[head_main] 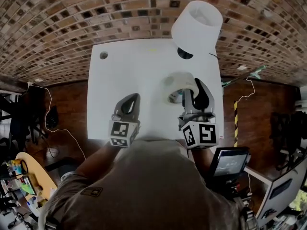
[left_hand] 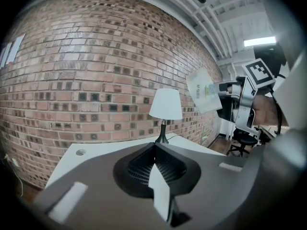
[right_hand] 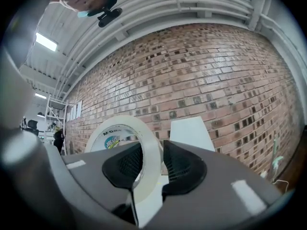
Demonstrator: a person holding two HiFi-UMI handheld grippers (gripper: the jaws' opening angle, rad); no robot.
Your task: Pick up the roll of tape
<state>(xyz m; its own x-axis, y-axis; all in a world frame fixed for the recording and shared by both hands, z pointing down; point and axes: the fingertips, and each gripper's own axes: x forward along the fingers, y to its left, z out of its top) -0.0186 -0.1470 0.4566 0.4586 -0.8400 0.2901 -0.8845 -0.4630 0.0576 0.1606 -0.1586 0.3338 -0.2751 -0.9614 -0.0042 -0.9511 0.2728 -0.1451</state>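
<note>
We hold the tape (right_hand: 120,120) edge-on, pinched between the jaws of our right gripper (right_hand: 152,145), clear of the table (head_main: 139,71) and near the lamp (head_main: 196,28). Our left gripper (left_hand: 156,153) hangs beside it, jaws together and empty.

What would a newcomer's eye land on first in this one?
The roll of tape stands out first, clamped edgewise in the right claw and held above the white table. Beyond it, a white-shaded lamp stands at the table's far right corner against the brick wall. The left claw is shut and empty.
</note>
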